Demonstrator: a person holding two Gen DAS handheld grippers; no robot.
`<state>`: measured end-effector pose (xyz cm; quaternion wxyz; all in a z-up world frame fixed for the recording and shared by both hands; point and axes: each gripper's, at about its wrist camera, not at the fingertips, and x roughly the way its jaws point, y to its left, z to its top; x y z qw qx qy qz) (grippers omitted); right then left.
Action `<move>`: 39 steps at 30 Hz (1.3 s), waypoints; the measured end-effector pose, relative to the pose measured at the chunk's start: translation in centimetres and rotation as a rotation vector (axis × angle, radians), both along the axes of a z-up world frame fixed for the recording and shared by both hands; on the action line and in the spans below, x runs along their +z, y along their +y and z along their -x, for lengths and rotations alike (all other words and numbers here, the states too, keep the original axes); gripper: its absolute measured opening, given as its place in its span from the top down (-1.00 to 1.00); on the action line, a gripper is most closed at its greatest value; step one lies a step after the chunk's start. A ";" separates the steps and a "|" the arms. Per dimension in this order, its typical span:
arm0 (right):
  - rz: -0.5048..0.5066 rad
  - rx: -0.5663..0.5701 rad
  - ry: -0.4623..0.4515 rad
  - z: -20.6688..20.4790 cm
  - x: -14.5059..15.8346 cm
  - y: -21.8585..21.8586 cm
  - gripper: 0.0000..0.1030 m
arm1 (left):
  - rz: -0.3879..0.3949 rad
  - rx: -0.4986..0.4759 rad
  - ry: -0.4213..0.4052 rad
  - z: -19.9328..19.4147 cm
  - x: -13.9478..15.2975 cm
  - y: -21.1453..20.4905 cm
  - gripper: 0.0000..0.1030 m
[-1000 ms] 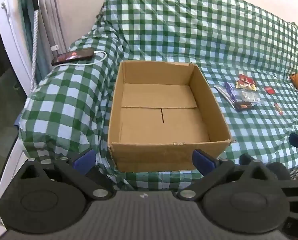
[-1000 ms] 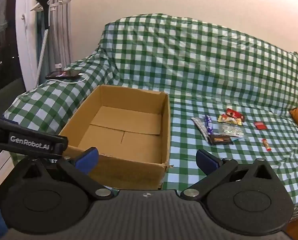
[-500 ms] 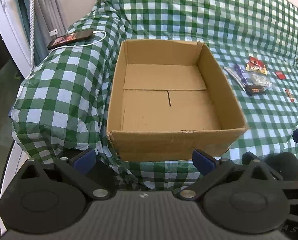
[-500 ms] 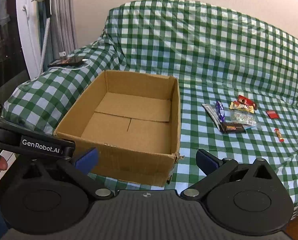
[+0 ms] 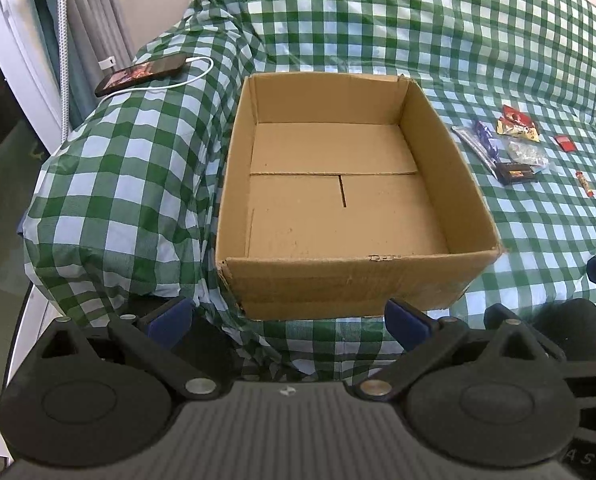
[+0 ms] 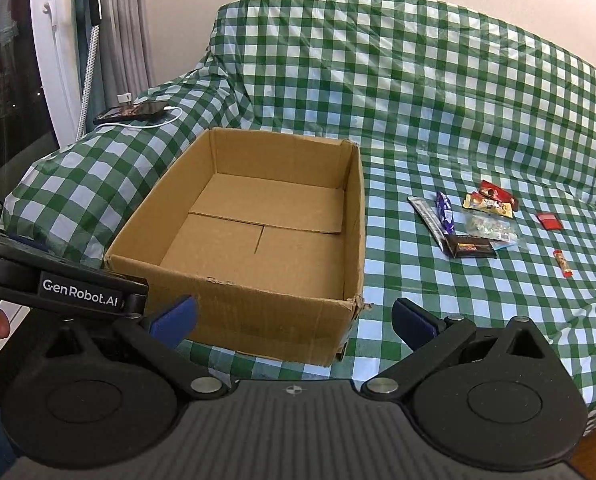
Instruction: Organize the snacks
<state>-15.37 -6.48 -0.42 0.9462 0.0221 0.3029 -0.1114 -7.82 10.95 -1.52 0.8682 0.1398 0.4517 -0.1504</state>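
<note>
An open brown cardboard box point(image 5: 349, 200) sits on a sofa draped in a green-and-white checked cloth point(image 6: 437, 80), near the seat's front edge and toward its left end, just beside the padded armrest. Nothing lies inside the box; its bottom flaps are bare.

The snacks lie in a small cluster on the seat to the right of the box, apart from it: a long silver stick packet point(image 6: 427, 216) touching a purple wrapper point(image 6: 445, 210), a yellow packet point(image 6: 487, 205) partly overlapping a red one point(image 6: 497, 192), a clear bag of small sweets point(image 6: 491, 228), and a dark brown bar point(image 6: 470, 246) at the near end of the group. Farther right, a small red square packet point(image 6: 549, 221) and a little red-and-yellow stick point(image 6: 562, 263) lie on their own.

On the armrest at the left rear corner lies a black phone point(image 5: 142, 73) with a white cable point(image 5: 186, 76) plugged in.

The left gripper point(image 5: 288, 318) hangs before the box's front wall, fingers spread wide, holding nothing. The right gripper point(image 6: 294, 316) hangs at the box's front right corner, likewise wide apart and empty.
</note>
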 end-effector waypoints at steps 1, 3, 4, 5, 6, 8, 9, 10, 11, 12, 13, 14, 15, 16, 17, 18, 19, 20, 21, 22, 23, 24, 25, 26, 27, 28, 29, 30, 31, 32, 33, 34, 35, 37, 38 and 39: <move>0.002 -0.003 0.016 -0.1 0.2 -0.1 -1.00 | 0.000 0.000 0.001 0.1 0.0 0.1 -0.99; -0.016 0.008 0.005 0.0 0.0 -0.2 -1.00 | -0.001 0.000 0.003 0.1 -0.1 0.1 -0.99; -0.008 0.002 0.011 -0.1 0.0 0.1 -1.00 | 0.000 0.000 0.003 0.2 -0.1 0.1 -0.99; -0.011 0.003 0.007 0.0 -0.1 0.0 -1.00 | 0.000 0.000 0.003 0.2 -0.1 0.2 -0.99; -0.023 0.009 -0.006 0.1 -0.2 0.0 -1.00 | -0.001 0.000 0.002 0.2 -0.1 0.2 -0.99; -0.022 0.011 -0.010 0.1 -0.1 0.1 -1.00 | 0.000 0.000 0.002 0.2 -0.1 0.2 -0.99; -0.017 0.007 -0.007 0.1 0.0 0.1 -1.00 | -0.001 0.000 0.002 0.2 -0.1 0.2 -0.99; -0.015 0.006 -0.004 0.1 0.0 0.1 -1.00 | -0.001 0.000 0.003 0.2 -0.1 0.2 -0.99; -0.013 0.005 -0.002 0.0 0.0 0.2 -1.00 | -0.001 -0.001 0.003 0.2 -0.1 0.2 -0.99; -0.002 -0.002 0.005 -0.1 0.0 0.4 -1.00 | -0.002 -0.001 0.002 0.2 -0.1 0.3 -0.99; 0.007 -0.008 0.011 -0.2 0.0 0.5 -1.00 | -0.003 -0.003 0.002 0.2 0.0 0.2 -0.99; 0.003 -0.008 0.012 -0.2 -0.1 0.5 -1.00 | -0.005 -0.005 0.001 0.3 0.0 0.2 -0.99; -0.005 -0.006 0.010 -0.1 -0.1 0.4 -1.00 | -0.007 -0.007 0.000 0.3 0.1 0.2 -0.99; -0.010 -0.006 0.013 -0.1 -0.1 0.4 -1.00 | -0.009 -0.010 -0.002 0.3 0.2 0.1 -0.99; -0.014 -0.006 0.014 -0.2 -0.1 0.4 -1.00 | -0.012 -0.011 -0.003 0.4 0.3 0.0 -0.99; -0.016 -0.007 0.014 -0.2 -0.1 0.3 -1.00 | -0.013 -0.011 -0.005 0.4 0.5 -0.1 -0.99; -0.021 -0.007 0.010 -0.1 -0.2 0.1 -1.00 | -0.014 -0.008 -0.008 0.2 0.6 -0.1 -0.99; -0.024 -0.010 0.004 -0.1 -0.2 -0.1 -1.00 | -0.016 -0.005 -0.010 0.1 0.7 -0.2 -0.99; -0.034 -0.014 -0.005 0.0 -0.1 -0.4 -1.00 | -0.018 -0.003 -0.015 0.0 0.9 -0.4 -0.99; -0.050 -0.018 -0.017 0.0 -0.1 -0.9 -1.00 | -0.023 -0.002 -0.021 -0.1 1.0 -0.6 -0.99; -0.061 -0.031 -0.026 0.1 0.0 -1.3 -1.00 | -0.027 -0.003 -0.025 -0.3 1.2 -0.9 -0.99; -0.078 -0.043 -0.038 0.3 -0.1 -1.9 -1.00 | -0.030 -0.006 -0.028 -0.4 1.4 -1.2 -0.99; -0.094 -0.061 -0.044 0.4 -0.1 -2.5 -1.00 | -0.029 -0.010 -0.027 -0.6 1.5 -1.5 -0.99; -0.110 -0.081 -0.051 0.5 -0.2 -3.1 -1.00 | -0.028 -0.015 -0.025 -0.8 1.7 -1.9 -0.99; -0.122 -0.103 -0.060 0.7 -0.3 -3.8 -1.00 | -0.026 -0.020 -0.021 -0.9 1.9 -2.4 -0.99; -0.141 -0.124 -0.065 1.0 -0.4 -4.7 -1.00 | -0.026 -0.025 -0.019 -1.1 2.0 -3.0 -0.99; -0.156 -0.145 -0.071 1.2 -0.5 -5.4 -1.00 | -0.028 -0.031 -0.020 -1.3 2.2 -3.6 -0.99; -0.166 -0.166 -0.083 1.5 -0.7 -6.4 -1.00 | -0.032 -0.040 -0.023 -1.4 2.3 -4.3 -0.99; -0.176 -0.192 -0.091 1.8 -0.9 -7.3 -1.00 | -0.037 -0.051 -0.025 -1.6 2.5 -5.1 -0.99; -0.178 -0.219 -0.100 2.2 -1.2 -8.0 -1.00 | -0.039 -0.064 -0.027 -1.8 2.7 -6.0 -0.99; -0.191 -0.237 -0.106 2.4 -1.6 -9.0 -1.00 | -0.039 -0.076 -0.028 -1.9 2.8 -6.8 -0.99; -0.189 -0.264 -0.115 3.0 -2.0 -9.9 -1.00 | -0.037 -0.088 -0.026 -2.1 3.0 -7.7 -0.99; -0.203 -0.286 -0.118 3.3 -2.5 -10.9 -1.00 | -0.034 -0.098 -0.021 -2.2 3.1 -8.5 -0.99; -0.239 -0.324 -0.120 3.5 -3.4 -13.0 -1.00 | -0.027 -0.114 -0.014 -2.7 3.3 -10.3 -0.99; -0.248 -0.351 -0.122 3.7 -3.9 -14.0 -1.00 | -0.025 -0.121 -0.014 -2.9 3.4 -11.3 -1.00; -0.263 -0.372 -0.120 3.7 -4.3 -14.8 -1.00 | -0.025 -0.130 -0.014 -3.1 3.4 -12.3 -0.99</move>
